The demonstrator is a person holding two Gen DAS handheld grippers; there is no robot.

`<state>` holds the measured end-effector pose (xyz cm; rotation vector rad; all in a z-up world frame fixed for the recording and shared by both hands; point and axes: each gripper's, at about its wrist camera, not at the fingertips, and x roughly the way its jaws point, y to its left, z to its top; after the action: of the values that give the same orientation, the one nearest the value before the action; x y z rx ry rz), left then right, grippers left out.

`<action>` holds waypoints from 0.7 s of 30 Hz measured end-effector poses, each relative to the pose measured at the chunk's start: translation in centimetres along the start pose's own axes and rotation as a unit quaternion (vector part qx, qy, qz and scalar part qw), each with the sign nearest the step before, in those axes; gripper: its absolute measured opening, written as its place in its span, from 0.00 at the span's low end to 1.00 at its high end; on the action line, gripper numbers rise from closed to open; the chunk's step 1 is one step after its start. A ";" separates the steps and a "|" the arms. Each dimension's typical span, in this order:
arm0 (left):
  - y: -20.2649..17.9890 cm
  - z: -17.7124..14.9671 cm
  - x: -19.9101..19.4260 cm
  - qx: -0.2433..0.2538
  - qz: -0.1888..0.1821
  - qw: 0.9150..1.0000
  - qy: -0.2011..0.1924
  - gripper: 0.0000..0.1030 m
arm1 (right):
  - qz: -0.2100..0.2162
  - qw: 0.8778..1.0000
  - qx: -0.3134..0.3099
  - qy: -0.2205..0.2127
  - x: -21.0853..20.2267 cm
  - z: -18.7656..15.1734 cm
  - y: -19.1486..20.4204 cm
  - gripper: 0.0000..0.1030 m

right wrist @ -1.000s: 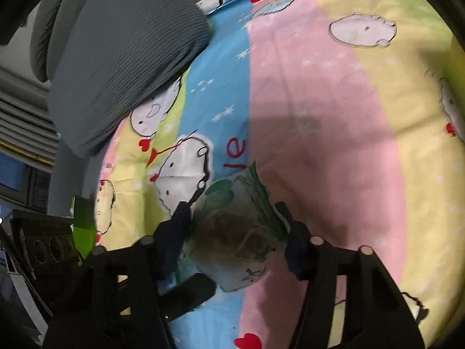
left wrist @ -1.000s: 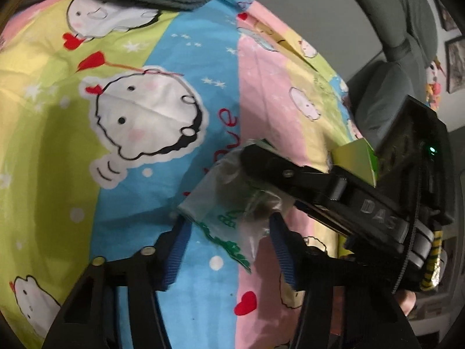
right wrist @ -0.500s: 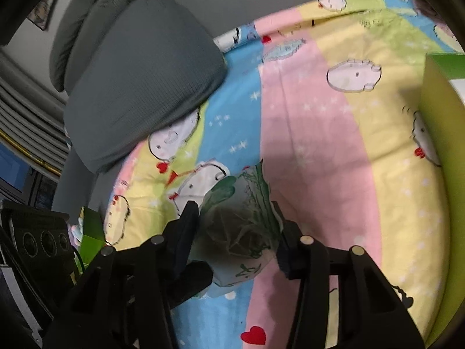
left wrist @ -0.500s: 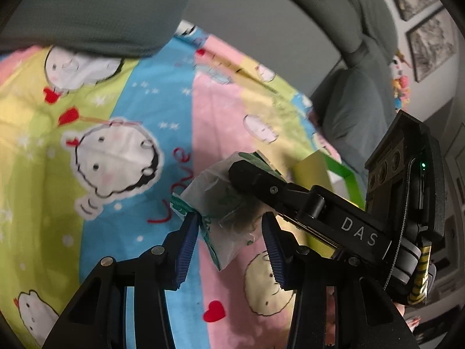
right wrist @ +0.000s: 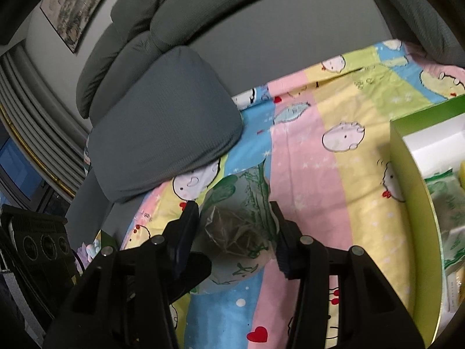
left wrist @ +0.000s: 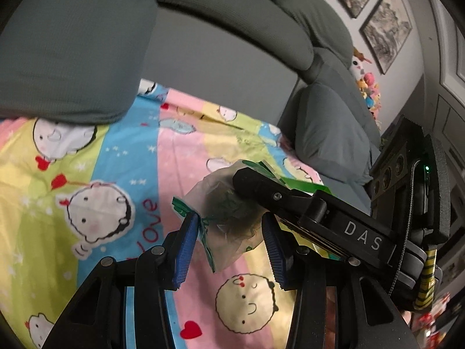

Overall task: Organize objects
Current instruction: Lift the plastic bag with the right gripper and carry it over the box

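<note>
A translucent packet (left wrist: pixel 229 221) with green print and dark contents hangs above the cartoon-print sheet (left wrist: pixel 122 180). My left gripper (left wrist: pixel 229 241) is shut on its lower part, blue pads pressing both sides. A finger (left wrist: pixel 261 186) of my right gripper reaches in from the right across the packet's top. In the right wrist view the same packet (right wrist: pixel 238 224) sits between the pads of my right gripper (right wrist: pixel 235 232), which is shut on it. The left gripper's finger (right wrist: pixel 191 267) shows at the lower left there.
A green box (right wrist: pixel 412 180) with a white lining stands on the sheet at the right and holds similar packets (right wrist: pixel 447 203). Grey cushions (right wrist: pixel 162 139) and the sofa back (left wrist: pixel 226 14) border the sheet. Framed pictures (left wrist: pixel 386 32) hang on the wall.
Both grippers narrowed onto the packet and lifted it off the sheet. Both views have tipped upward, so more of the sofa, the walls and the green box shows.
</note>
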<state>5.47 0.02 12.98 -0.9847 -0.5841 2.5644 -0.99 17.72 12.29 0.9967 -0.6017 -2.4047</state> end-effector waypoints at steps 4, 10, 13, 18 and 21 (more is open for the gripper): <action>-0.9 0.0 -0.2 0.013 -0.006 1.000 -0.014 0.45 | -0.001 1.000 -0.002 -0.021 -1.2 0.3 -0.1 0.45; -2.1 -0.1 -0.3 0.025 -0.019 0.999 -0.027 0.45 | -0.005 0.999 -0.004 -0.044 -2.6 0.4 -0.4 0.46; -2.7 -0.2 -0.3 0.031 -0.025 0.999 -0.032 0.45 | -0.008 0.999 -0.004 -0.054 -3.3 0.5 -0.6 0.46; -4.0 -0.3 -0.2 0.042 -0.031 0.998 -0.039 0.45 | -0.013 0.998 -0.001 -0.068 -4.4 0.7 -1.1 0.46; -4.6 -0.4 0.0 0.047 -0.039 0.997 -0.041 0.45 | -0.018 0.997 -0.001 -0.076 -5.1 0.7 -1.5 0.46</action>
<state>6.46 4.09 14.96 -0.8145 -0.5084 2.5475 1.27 21.92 14.63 0.8361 -0.6400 -2.5293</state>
